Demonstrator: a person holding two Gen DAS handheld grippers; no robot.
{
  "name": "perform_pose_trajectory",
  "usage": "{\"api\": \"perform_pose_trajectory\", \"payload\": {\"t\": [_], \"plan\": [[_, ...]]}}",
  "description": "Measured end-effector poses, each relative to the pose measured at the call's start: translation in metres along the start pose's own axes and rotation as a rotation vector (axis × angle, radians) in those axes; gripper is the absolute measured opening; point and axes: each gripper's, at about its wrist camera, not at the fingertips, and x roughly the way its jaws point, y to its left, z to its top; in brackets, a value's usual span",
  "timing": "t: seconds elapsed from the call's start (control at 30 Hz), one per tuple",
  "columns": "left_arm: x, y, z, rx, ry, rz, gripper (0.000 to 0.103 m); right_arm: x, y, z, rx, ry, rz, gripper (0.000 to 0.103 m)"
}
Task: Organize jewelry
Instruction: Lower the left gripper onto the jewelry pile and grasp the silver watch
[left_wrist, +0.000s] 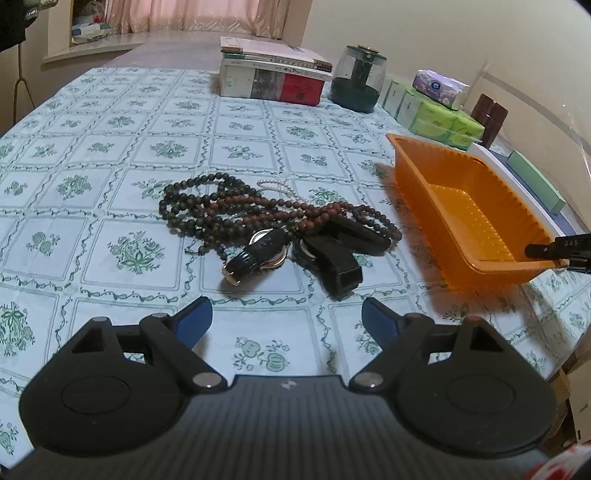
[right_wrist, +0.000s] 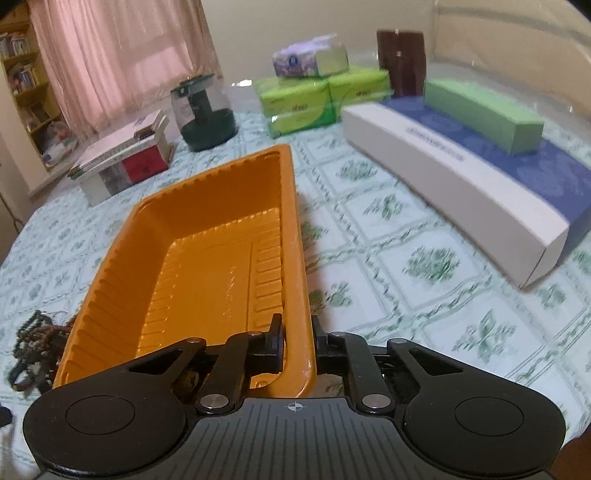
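A heap of jewelry lies on the patterned tablecloth: dark bead strands (left_wrist: 195, 206), reddish-brown beads (left_wrist: 295, 214), a small white pearl strand (left_wrist: 277, 186), a black-strapped watch (left_wrist: 255, 256) and a second black watch (left_wrist: 336, 262). My left gripper (left_wrist: 286, 314) is open and empty, just short of the watches. An empty orange tray (left_wrist: 461, 210) stands to the right of the heap. My right gripper (right_wrist: 297, 328) is shut on the tray's (right_wrist: 207, 251) near right rim; its finger also shows in the left wrist view (left_wrist: 554, 247). The beads (right_wrist: 33, 339) show left of the tray.
At the table's far side are a stack of books (left_wrist: 273, 74), a dark glass jar (left_wrist: 356, 79), green tissue packs (left_wrist: 439, 114) with a purple pack (left_wrist: 437, 86) on top, a brown container (left_wrist: 489, 118), and a long white-and-blue box (right_wrist: 461, 177) bearing a green box (right_wrist: 484, 110).
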Motion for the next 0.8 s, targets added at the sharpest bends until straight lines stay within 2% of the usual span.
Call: {"api": "perform_pose_trajectory", "payload": {"t": [0.1, 0.23, 0.4, 0.53, 0.67, 0.73, 0.8], "plan": [[-0.002, 0.004, -0.002, -0.006, -0.005, 0.001, 0.086, 0.004, -0.001, 0.0, 0.014, 0.016, -0.002, 0.012], [-0.001, 0.009, -0.004, -0.003, -0.004, -0.008, 0.086, 0.006, 0.007, 0.0, -0.043, 0.017, -0.034, 0.012], [0.002, 0.012, -0.006, -0.003, -0.015, -0.02, 0.086, 0.015, 0.004, -0.003, -0.005, 0.056, -0.02, 0.012], [0.009, 0.011, -0.006, -0.008, -0.022, -0.04, 0.086, 0.021, -0.001, -0.006, 0.08, 0.069, 0.038, 0.012], [0.013, 0.005, -0.005, 0.017, -0.038, -0.047, 0.085, 0.023, 0.002, -0.009, 0.097, 0.054, 0.036, 0.012], [0.014, 0.003, -0.004, 0.037, -0.043, -0.042, 0.085, 0.02, 0.007, -0.009, 0.076, 0.032, 0.012, 0.011], [0.014, 0.0, -0.003, 0.058, -0.048, -0.041, 0.084, 0.016, 0.014, -0.008, 0.025, 0.023, -0.018, 0.004]]}}
